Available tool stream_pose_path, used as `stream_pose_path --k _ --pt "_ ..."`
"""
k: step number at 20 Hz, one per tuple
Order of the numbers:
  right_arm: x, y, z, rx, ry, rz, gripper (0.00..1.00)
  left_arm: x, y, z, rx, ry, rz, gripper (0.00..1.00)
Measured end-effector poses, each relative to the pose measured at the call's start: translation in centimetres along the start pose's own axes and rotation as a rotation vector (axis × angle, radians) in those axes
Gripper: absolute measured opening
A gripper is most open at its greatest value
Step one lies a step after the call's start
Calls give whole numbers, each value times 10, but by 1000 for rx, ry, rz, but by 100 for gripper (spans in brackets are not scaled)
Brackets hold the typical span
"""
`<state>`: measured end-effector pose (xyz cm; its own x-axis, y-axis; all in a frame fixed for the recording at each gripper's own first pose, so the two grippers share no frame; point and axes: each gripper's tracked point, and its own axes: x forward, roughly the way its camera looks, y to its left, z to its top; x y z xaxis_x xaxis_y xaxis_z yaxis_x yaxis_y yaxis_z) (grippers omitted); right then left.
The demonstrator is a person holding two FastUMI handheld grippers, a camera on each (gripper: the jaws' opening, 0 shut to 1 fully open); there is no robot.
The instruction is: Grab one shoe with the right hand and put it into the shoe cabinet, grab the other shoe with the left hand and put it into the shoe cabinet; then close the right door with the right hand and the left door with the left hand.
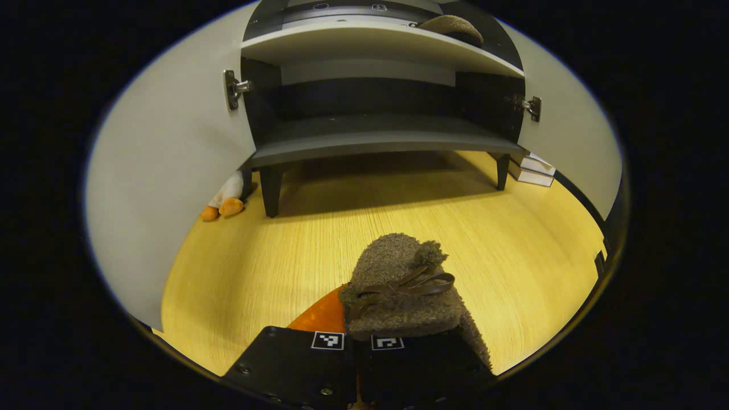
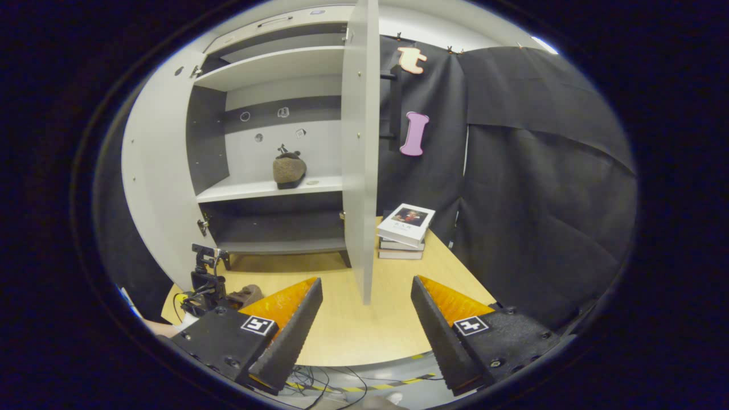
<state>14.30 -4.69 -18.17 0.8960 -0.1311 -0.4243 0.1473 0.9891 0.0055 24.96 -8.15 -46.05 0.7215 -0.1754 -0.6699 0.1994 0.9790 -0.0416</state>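
Observation:
A fuzzy brown shoe (image 1: 401,290) with a dark lace bow lies on the wooden floor in the left gripper view, and my left gripper (image 1: 356,341) is shut on its near end. The second brown shoe (image 1: 453,25) rests on the cabinet's white upper shelf (image 1: 370,42); the right gripper view shows the same shoe (image 2: 289,169) there. My right gripper (image 2: 364,304) is open and empty, facing the edge of the open right door (image 2: 359,148). Farther off at lower left, that view catches the left gripper (image 2: 206,282) beside the floor shoe (image 2: 246,295).
Both cabinet doors stand open: the left door (image 1: 165,159) and right door (image 1: 569,125) flank a dark lower shelf (image 1: 376,136). A plush toy (image 1: 225,199) lies by the left cabinet leg. A stack of books (image 2: 405,230) sits right of the cabinet.

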Motion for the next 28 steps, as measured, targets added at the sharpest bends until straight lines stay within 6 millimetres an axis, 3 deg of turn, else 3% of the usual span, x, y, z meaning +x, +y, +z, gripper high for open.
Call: stream_pose_path --k 4,7,9,10,11,13,17,18,19,21,25,28 --pt "0 21 14 -22 -41 89 99 -64 -5 58 6 -104 13 12" --pt "-3 34 22 -32 -66 144 99 -110 -5 121 26 -211 22 12" --pt "-2 37 26 -46 -81 162 99 -132 0 168 51 -296 40 12" --pt "-2 36 26 -51 -86 163 99 -139 3 190 53 -325 49 3" --pt "-3 36 27 -50 -90 165 99 -145 6 213 45 -350 54 12" --pt "-4 33 25 -36 -91 162 99 -153 10 263 25 -418 47 12" --pt "-9 24 22 -26 -89 135 99 -147 27 365 19 -545 70 12" --pt "-11 21 23 -24 -93 124 99 -147 16 378 14 -567 78 12" --pt "-13 17 24 -22 -100 112 99 -138 28 406 8 -596 82 12" --pt "-13 10 23 -22 -101 89 99 -124 37 445 -7 -632 96 12" --pt "-16 -5 25 -19 -107 33 99 -80 56 496 22 -626 162 12" --pt "-15 -13 26 -14 -103 -1 99 -30 69 514 -5 -555 174 12"
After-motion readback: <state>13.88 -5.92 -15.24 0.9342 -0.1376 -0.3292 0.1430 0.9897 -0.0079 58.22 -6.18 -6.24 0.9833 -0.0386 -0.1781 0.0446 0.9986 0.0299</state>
